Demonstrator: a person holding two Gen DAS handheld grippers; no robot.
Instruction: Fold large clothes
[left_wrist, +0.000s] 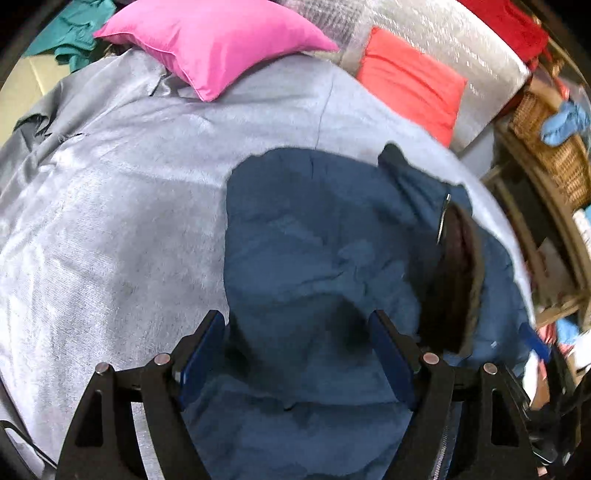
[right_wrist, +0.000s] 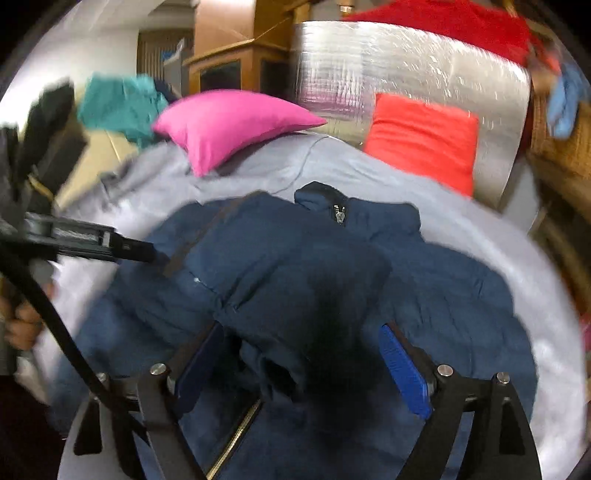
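On the grey bed cover (left_wrist: 110, 221), the navy jacket (left_wrist: 314, 240) is being straddled by both spread tools — left tool (left_wrist: 299, 354), right tool (right_wrist: 303, 354) — likely for folding.

jacket (right_wrist: 295, 266) on bedcover (left_wrist: 110, 206) | 2 pillows (right_wrist: 229, 122) behind jacket, on bedcover

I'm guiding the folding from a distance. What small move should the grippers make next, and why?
Probably lower the right gripper and close its jaws on the bunched sleeve of the navy jacket. Both grippers' jaws are open, fabric already lies between them, and the jacket looks only partly folded on the grey blanket.
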